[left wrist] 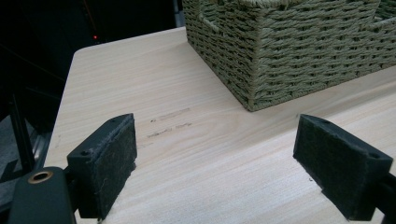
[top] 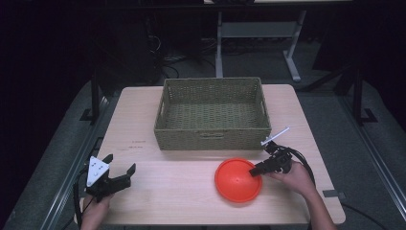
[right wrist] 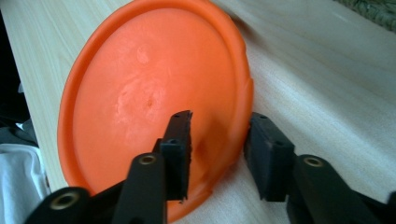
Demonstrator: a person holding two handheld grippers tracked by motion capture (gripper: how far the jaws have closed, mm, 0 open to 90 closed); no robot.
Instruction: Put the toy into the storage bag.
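Two right gripper fingers straddle orange plate rim, unclosed.

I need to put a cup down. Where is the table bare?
Bare: between the left gripper and the disc, and left of the basket. Crowded: the front right, where the right gripper straddles the disc's rim.

Lab-type room, dim, cable tangle on grey floor, white desk legs behind wooden table
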